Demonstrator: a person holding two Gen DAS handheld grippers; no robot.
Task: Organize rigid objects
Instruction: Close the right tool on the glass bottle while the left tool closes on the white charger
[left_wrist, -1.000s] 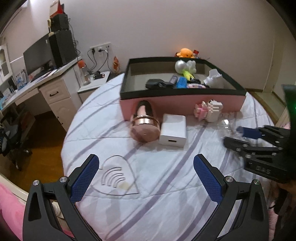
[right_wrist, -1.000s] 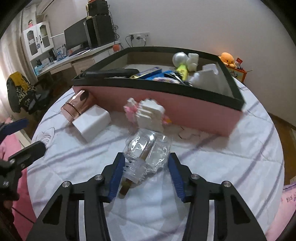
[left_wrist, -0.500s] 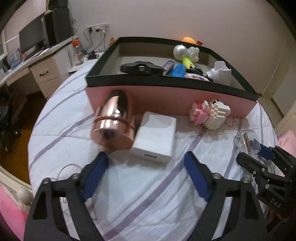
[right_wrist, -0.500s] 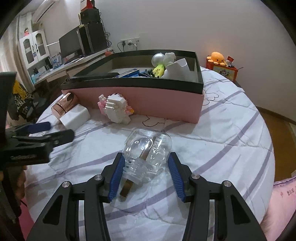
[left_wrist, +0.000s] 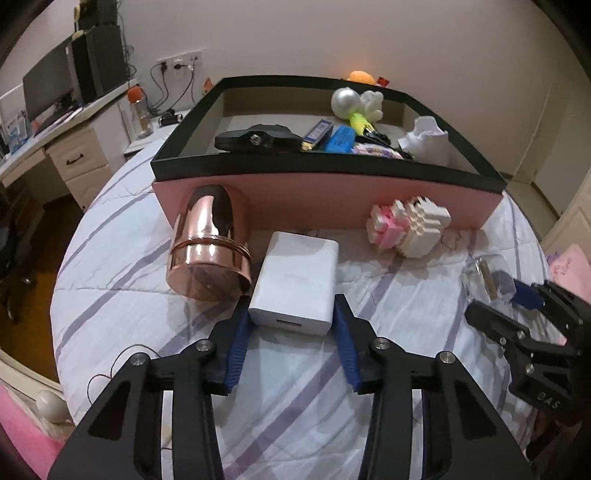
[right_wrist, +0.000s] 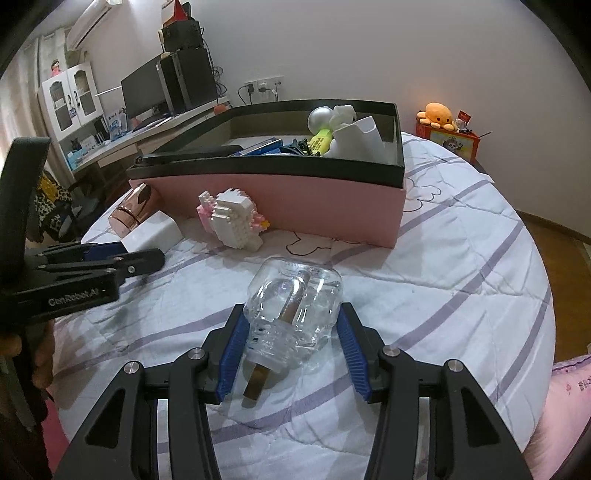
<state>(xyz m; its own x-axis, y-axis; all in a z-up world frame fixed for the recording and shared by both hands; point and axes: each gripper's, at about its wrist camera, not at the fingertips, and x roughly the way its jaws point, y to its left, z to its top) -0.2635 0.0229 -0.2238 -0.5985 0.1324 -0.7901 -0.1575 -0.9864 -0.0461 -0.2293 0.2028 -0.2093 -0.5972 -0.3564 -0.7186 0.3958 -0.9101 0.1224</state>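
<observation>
A white charger block (left_wrist: 297, 277) lies on the striped bedspread, and my left gripper (left_wrist: 291, 302) is closing on its near end, one blue pad against each side. A clear glass bottle (right_wrist: 295, 306) lies on its side between the pads of my right gripper (right_wrist: 291, 314), which is shut on it. From the left wrist, that right gripper (left_wrist: 496, 301) and the bottle (left_wrist: 484, 273) appear at the right edge. A shiny copper canister (left_wrist: 210, 251) lies beside the charger. A pink-and-white brick figure (left_wrist: 410, 225) rests against the pink box (left_wrist: 325, 199).
The black-rimmed pink box (right_wrist: 295, 199) holds a black device, blue packs, a silver ball, a highlighter and a white vase. The round bed's edge drops off at the left, toward a desk (left_wrist: 74, 155) with a monitor. An orange plush (right_wrist: 437, 114) sits by the wall.
My left gripper has moved forward and down to the white charger and narrowed from wide open to its sides. The right gripper has shifted slightly with the bottle still between its pads.
</observation>
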